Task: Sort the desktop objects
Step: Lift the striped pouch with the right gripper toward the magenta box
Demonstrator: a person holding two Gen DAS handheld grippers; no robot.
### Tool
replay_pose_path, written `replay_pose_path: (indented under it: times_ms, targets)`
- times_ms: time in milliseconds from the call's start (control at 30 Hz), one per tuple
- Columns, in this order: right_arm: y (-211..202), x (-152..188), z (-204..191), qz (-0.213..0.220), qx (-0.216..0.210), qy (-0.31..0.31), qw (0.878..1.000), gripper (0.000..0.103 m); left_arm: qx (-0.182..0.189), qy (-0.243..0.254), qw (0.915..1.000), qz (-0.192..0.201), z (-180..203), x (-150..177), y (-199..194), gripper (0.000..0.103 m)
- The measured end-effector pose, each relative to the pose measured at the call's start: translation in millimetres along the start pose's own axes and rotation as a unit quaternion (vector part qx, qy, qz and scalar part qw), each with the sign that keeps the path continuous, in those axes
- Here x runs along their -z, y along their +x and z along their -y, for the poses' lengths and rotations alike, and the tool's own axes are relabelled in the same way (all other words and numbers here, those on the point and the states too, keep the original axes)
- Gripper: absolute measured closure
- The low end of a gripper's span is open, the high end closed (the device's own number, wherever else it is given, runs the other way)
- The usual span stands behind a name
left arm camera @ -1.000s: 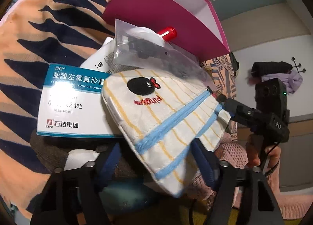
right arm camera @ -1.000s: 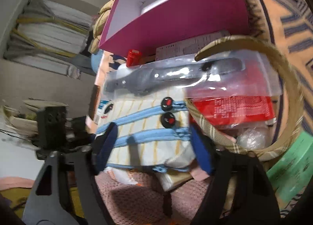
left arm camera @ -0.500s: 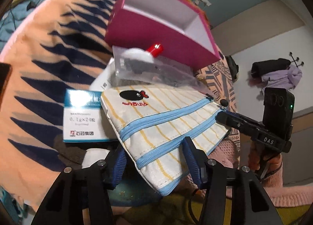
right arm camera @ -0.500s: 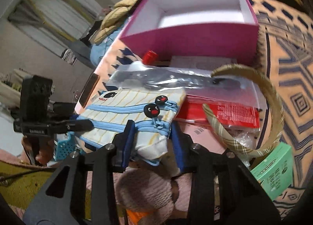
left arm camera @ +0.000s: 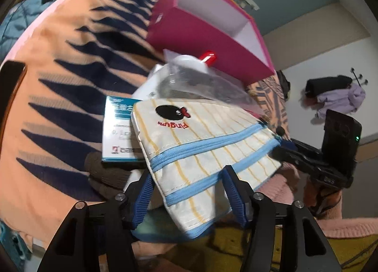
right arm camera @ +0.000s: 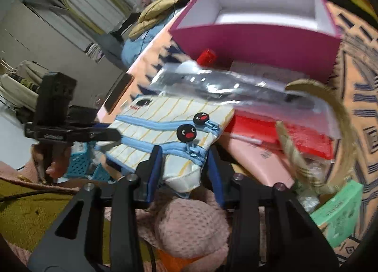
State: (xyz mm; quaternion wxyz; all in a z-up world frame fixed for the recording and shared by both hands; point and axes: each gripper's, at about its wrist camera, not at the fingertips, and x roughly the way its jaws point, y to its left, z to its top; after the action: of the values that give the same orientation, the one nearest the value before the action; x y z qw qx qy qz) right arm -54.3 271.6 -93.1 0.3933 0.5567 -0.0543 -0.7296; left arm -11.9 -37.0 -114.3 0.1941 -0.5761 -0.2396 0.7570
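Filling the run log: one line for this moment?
left gripper: shut on pouch | right gripper: shut on pouch | pink box: empty

Striped zip pouch (left arm camera: 203, 151), clamped at one end between left gripper (left arm camera: 189, 191) pads, other end at right gripper (left arm camera: 283, 146); blue medicine box (left arm camera: 118, 139), clear bag (left arm camera: 200, 85), pink box (left arm camera: 208, 33) behind.

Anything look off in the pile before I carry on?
Yes. Both grippers, left and right, are clamped on the same striped zip pouch, one at each end, so it hangs tilted above the heap. The pink box behind looks empty, while the clear plastic bag and other items lie jumbled in front.
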Motion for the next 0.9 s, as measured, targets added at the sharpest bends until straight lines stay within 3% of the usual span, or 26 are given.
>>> replay_pose_path:
  times_ms: [300, 433, 633, 700, 800, 900]
  targets:
    - [12.8, -16.9, 26.9, -0.003, -0.041, 0.059, 0.997, 0.054, -0.017, -0.021, 0.9996, -0.011, -17.6, -3.5, 9.3, 0.045]
    - [15.3, -15.9, 40.6, -0.012, -0.041, 0.101, 0.994, 0.046, -0.016, -0.027, 0.9995, -0.01, -19.1, -4.5, 9.9, 0.045]
    - [29.6, -27.6, 39.7, -0.024, -0.066, 0.097, 0.993, 0.044, -0.034, -0.02, 0.9992, -0.011, -17.8, -8.7, 13.1, 0.045]
    - [33.7, -31.4, 38.1, -0.027, -0.07, 0.091, 0.993, 0.045, -0.043, -0.021, 0.9988, -0.011, -19.3, -9.8, 13.7, 0.045]
    - [36.1, -31.4, 34.6, -0.033, -0.054, 0.076, 0.995, 0.056, -0.046, -0.024, 0.9986, -0.008, -21.9, -9.4, 11.1, 0.045]
    - [34.1, -30.4, 40.7, -0.041, -0.063, 0.104, 0.992, 0.055, -0.042, -0.031, 0.9986, -0.009, -25.3, -8.8, 9.3, 0.047]
